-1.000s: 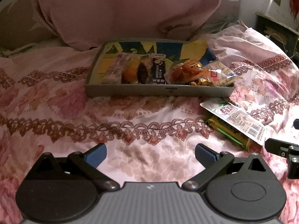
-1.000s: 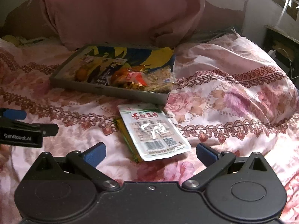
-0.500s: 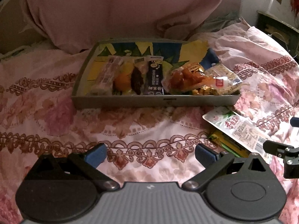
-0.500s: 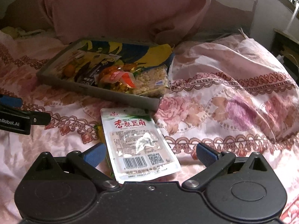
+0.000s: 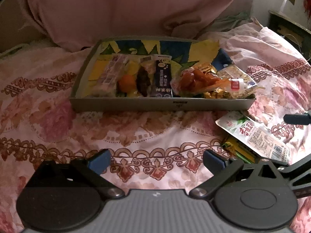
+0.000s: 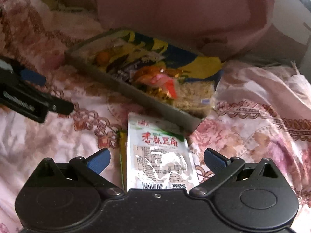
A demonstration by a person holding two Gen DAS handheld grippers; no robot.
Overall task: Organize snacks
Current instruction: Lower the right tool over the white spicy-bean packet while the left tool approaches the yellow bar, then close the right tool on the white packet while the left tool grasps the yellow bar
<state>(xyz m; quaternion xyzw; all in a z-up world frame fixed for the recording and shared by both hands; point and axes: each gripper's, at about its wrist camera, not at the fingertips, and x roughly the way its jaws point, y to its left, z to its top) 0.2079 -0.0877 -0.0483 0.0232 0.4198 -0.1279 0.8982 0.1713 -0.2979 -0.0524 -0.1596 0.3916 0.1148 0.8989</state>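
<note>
My right gripper (image 6: 156,160) stood wide open, empty, its blue fingertips (image 6: 98,160) either side of a white snack packet (image 6: 158,155) lying flat on the bed. A green-yellow packet (image 6: 122,155) lay partly beneath it. My left gripper (image 5: 155,161) was likewise wide open and held nothing. Beyond sat the grey tray (image 5: 161,104) holding assorted snacks (image 5: 196,79). The floral bedspread (image 5: 48,120) was rumpled; a pink pillow (image 5: 126,9) rested behind the tray.
</note>
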